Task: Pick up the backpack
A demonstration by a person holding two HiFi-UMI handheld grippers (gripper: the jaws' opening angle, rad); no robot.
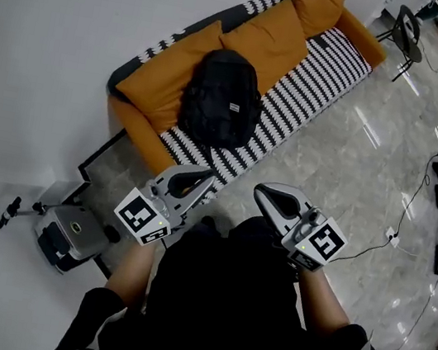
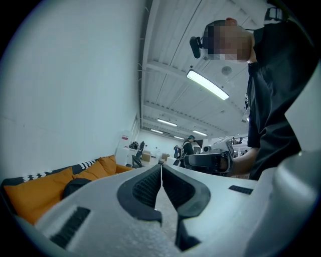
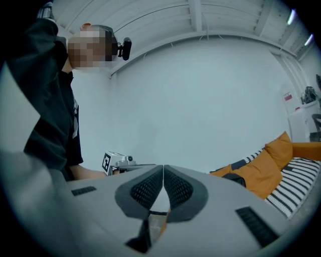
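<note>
A big room with a white wall (image 1: 72, 10) and a pale, glossy stone floor (image 1: 348, 159). A sofa (image 1: 327, 63) stands against the wall, with a black-and-white striped seat and orange cushions (image 1: 264, 35) along its back. The black backpack (image 1: 222, 99) sits on the striped seat towards the sofa's near end, leaning back against the cushions, its straps hanging toward the seat's front edge. On the floor past that end of the sofa, by the wall, stands a small grey machine (image 1: 70, 236). A dark chair (image 1: 408, 31) stands beyond the sofa's far end.

In the head view the person, in a black top, holds both grippers side by side in front of the body, over the floor just short of the sofa's front edge. The left gripper (image 1: 198, 176) points toward the sofa below the backpack, and the right gripper (image 1: 270, 196) is near it on the right. Neither touches the backpack, which lies well apart from both.

In the left gripper view the left gripper (image 2: 161, 166) has its ridged pads pressed together with nothing between them; the backpack (image 2: 75, 186) shows low at left against the cushions. In the right gripper view the right gripper (image 3: 163, 166) is likewise closed and empty, with the backpack (image 3: 234, 178) at right on the sofa.
</note>
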